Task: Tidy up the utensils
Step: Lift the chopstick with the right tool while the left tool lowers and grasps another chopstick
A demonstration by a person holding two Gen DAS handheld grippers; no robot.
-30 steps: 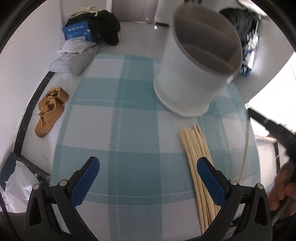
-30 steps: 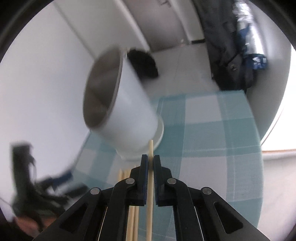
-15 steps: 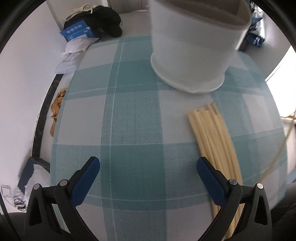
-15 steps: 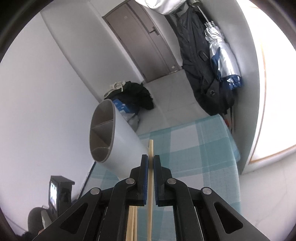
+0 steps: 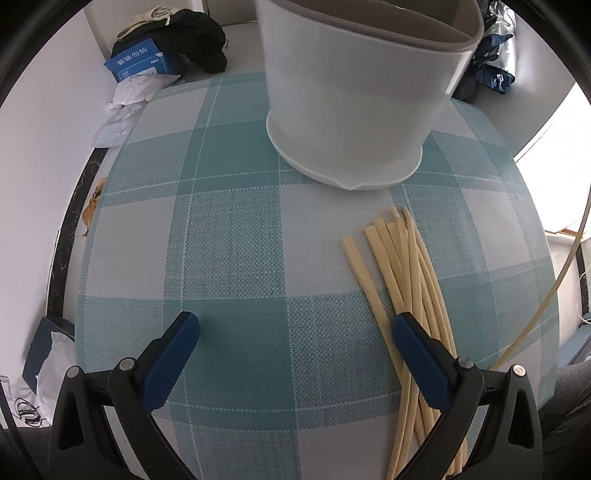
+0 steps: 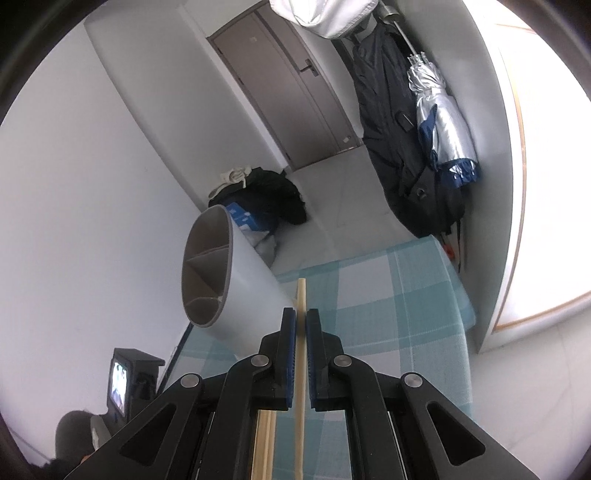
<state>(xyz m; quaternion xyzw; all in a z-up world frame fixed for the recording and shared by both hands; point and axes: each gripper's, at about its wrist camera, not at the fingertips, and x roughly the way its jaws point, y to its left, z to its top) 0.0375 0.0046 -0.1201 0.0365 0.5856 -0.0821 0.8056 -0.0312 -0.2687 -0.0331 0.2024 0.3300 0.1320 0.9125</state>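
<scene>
Clamping down hard, the right gripper [image 6: 301, 314] had its blue pads pressed against a single chopstick [image 6: 300, 354], which ran straight out between the fingers and poked a little past their tips. Over on the other side, the left gripper [image 5: 295, 326] hung low over the checked surface [image 5: 236, 258] with its jaws spread wide and nothing between them. Its right finger [image 5: 417, 354] sat over the near part of the loose bundle of chopsticks [image 5: 399, 266], which lay fanned on the cloth, far ends pointing toward the holder. Just beyond those ends stood the white utensil holder [image 5: 354, 110], upright on the surface, its grey rim at the top of the view. From the right wrist camera the same holder [image 6: 221, 280] showed its divided compartments, close beside the held chopstick's tip. Farther back, a blue box [image 5: 140, 62] and dark clothes [image 5: 199, 33] sat on the floor, and a grey door [image 6: 291, 81] closed off the room.
</scene>
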